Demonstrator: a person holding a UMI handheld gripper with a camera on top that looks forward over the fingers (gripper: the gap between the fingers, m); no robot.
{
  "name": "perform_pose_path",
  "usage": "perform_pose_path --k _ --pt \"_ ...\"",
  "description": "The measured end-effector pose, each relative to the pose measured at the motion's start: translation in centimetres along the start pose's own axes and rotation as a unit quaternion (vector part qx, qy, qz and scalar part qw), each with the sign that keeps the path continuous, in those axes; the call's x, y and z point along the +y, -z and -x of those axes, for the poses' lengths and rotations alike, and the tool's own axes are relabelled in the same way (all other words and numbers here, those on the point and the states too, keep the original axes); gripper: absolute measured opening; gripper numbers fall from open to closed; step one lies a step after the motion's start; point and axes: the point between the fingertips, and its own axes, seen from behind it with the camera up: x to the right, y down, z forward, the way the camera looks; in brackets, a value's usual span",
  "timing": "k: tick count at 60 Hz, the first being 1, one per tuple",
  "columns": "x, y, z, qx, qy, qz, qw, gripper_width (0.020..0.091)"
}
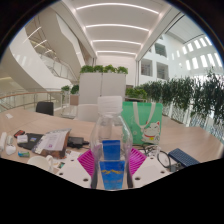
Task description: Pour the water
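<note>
Low in the frame, at centre, the gripper holds a clear plastic bottle upright, and both magenta pads press against its sides, so the tongs are clamped on it. The bottle wears a blue label around its lower body, and below that the blue continues down between the fingers. Right behind it, slightly right of centre, stands a green-and-white carton on the pale table. Over at the left of the frame the table is crowded: papers and small objects lie scattered near the edge, too small to name. At lower right a dark flat device rests on the tabletop. Beyond, white planter boxes topped with green plants sit mid-frame, and bright ceiling light strips sweep across the upper part of the atrium.
</note>
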Motion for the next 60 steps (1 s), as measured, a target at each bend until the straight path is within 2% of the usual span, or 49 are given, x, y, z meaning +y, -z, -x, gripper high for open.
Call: perform_pose_path --k 4,5,7,15,17,27,31,34,37,40,41,49,60 --pt "1.9 -0.3 -1.3 -0.002 -0.011 0.011 1.000 0.0402" --pt "3.5 -0.8 -1.0 -0.003 -0.016 0.011 1.000 0.0403" --pt "4.2 -0.6 -1.1 -0.007 -0.026 0.013 1.000 0.0389" --pt "7.4 -0.4 -0.9 -0.030 -0.043 0.022 0.998 0.0404" --pt "7.2 -0.1 -0.8 -0.032 -0.044 0.008 0.998 0.0404" --pt "7.3 -0.3 -0.8 -0.038 -0.045 0.004 0.998 0.0422" --pt "7.2 -0.3 -0.6 -0.043 -0.038 0.016 0.998 0.0499" --pt "7.7 0.2 -0.2 -0.052 -0.033 0.044 0.997 0.0564" --pt "8.2 1.0 -0.1 -0.056 -0.027 0.075 0.995 0.0686" --pt "8.2 2.0 -0.2 -0.057 -0.024 0.087 0.994 0.0830" --pt "8.1 2.5 -0.3 -0.055 -0.023 0.090 0.994 0.0848" --pt "6.3 7.6 -1.1 -0.022 0.007 0.117 0.993 0.0835" --pt "1.7 18.4 1.9 0.007 0.034 0.116 0.993 0.0836"
